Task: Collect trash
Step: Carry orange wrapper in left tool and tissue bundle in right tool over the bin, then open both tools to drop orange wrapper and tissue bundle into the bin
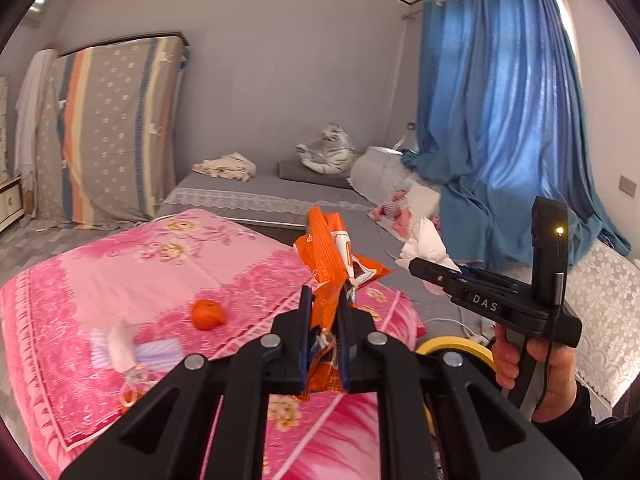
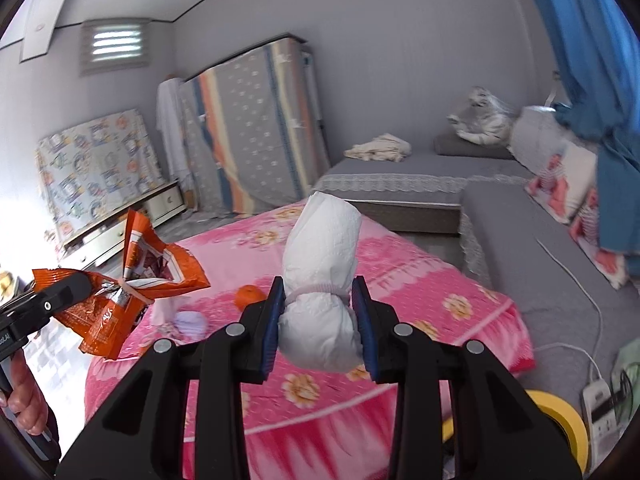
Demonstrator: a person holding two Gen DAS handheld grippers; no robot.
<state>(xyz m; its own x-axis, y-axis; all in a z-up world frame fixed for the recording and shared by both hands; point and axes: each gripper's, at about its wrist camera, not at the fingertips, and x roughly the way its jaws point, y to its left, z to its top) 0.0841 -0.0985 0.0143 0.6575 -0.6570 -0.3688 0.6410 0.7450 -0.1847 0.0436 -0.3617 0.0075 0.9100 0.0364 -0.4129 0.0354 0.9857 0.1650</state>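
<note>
Left hand-held gripper (image 1: 325, 300) clamps my one wrapper (image 1: 332, 256); right hand-held gripper (image 2: 320, 304) clamps one tissue bundle (image 2: 320, 280). One orange (image 1: 207, 314) lies on the bed (image 1: 120, 256).

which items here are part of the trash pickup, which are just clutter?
Job items:
- crumpled orange snack wrapper, clamped in left gripper
- white tissue bundle tied with a band, clamped in right gripper
- small pale scraps on the pink floral blanket, probably trash
- yellow-rimmed bin, probably

Lying about:
- orange round fruit, unclear
- plush tiger
- blue curtain
- white power strip
</note>
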